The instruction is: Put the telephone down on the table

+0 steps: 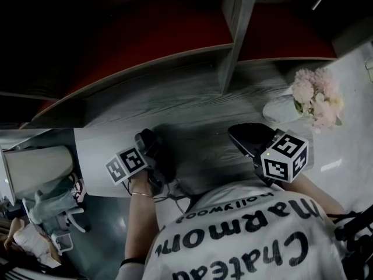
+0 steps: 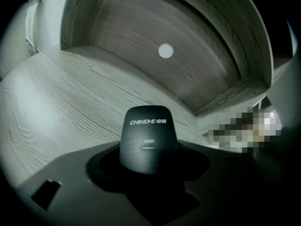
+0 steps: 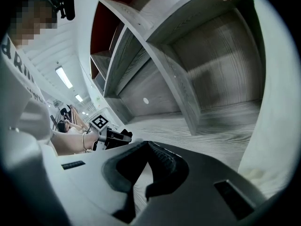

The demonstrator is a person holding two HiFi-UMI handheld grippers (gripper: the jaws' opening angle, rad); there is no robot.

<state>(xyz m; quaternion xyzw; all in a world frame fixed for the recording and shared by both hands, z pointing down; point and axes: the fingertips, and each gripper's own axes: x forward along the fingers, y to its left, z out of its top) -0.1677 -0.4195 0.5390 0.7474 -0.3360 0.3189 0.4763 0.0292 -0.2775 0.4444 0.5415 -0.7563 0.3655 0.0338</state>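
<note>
Black and blunt-ended, the telephone (image 2: 148, 138) stands clamped between the jaws of our left gripper (image 1: 147, 142), its white maker's lettering turned toward that gripper's camera. We hold it over the grey wood-grain table (image 2: 56, 107), just in front of an open shelf compartment (image 2: 155, 74). Whether its lower end touches the tabletop we cannot tell.

Our right gripper (image 3: 147, 147) hovers well apart to the right. Its ridged pads are closed tip to tip with nothing between them, and only table grain shows through the gap behind the tips. The left marker cube (image 1: 125, 164) and the right marker cube (image 1: 285, 156) face up toward the head camera, and a thin bracelet (image 1: 140, 194) circles our left wrist.

Beyond the grippers, the compartment ahead of the telephone shows a dark wooden back panel with one pale round spot (image 2: 165, 51). An upright divider (image 1: 233, 34) walls it off from the next compartment to the right. Near the table's right end, a white vase (image 1: 278, 111) holds a bunch of pink and cream flowers (image 1: 317, 95).

Our white shirt (image 1: 250, 238) with its black lettering fills the foreground. A person in pale jeans (image 1: 46, 203) sits at lower left, past the table's end.
</note>
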